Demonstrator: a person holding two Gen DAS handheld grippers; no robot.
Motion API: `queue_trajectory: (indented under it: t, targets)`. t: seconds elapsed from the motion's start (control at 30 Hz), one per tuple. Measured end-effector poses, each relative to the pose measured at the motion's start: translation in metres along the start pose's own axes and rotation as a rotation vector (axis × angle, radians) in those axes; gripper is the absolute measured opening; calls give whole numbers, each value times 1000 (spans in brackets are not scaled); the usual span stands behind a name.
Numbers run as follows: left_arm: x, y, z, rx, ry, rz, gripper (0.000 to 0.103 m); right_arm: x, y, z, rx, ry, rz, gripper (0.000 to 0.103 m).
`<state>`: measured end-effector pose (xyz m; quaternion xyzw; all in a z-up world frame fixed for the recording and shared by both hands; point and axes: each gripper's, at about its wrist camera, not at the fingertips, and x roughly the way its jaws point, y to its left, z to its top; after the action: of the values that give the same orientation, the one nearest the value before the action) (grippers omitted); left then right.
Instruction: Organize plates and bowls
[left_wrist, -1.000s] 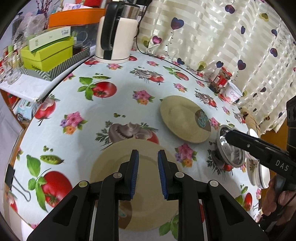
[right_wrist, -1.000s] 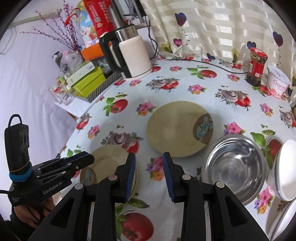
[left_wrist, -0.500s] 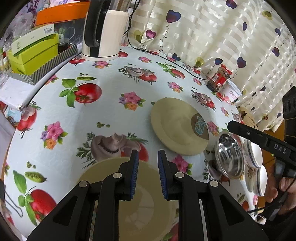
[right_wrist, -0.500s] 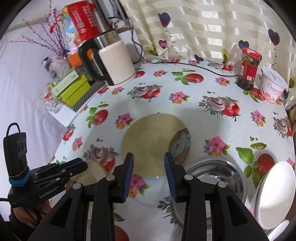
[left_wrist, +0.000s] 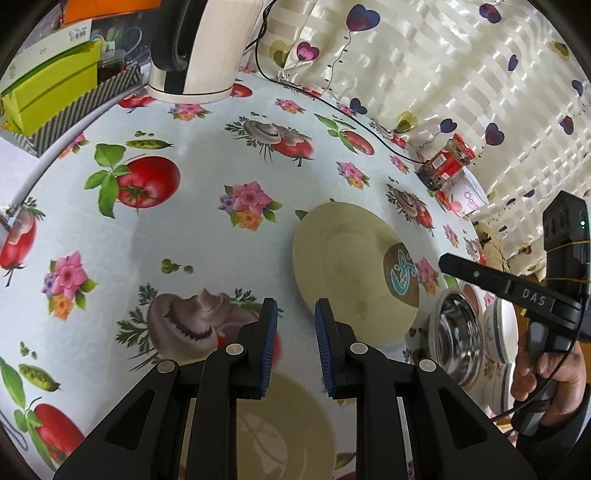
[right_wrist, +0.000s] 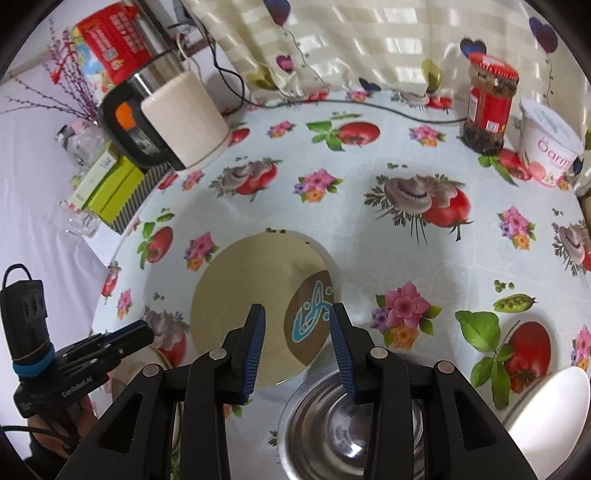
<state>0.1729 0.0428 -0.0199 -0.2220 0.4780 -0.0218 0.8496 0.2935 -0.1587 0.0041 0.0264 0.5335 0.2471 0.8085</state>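
Bare tablecloth beyond plate

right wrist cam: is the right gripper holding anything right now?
No. The right gripper has an empty gap between its blue pads, hanging above the tan plate and the steel bowl without touching either.

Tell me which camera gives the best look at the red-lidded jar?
The right wrist view: the jar stands large and upright there, its lid and red label clear. In the left wrist view it looks small and tilted near the curtain.

Table by a curtained window
A fruit-print tablecloth covers the table; a cream, heart-patterned curtain glows with daylight behind it.
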Motion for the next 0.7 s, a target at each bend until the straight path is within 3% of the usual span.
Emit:
queue_trajectory:
  t: [0.7]
  targets:
    - [43,1,10,-65,81,-21,22,46,-16,8,14,138,-27,35]
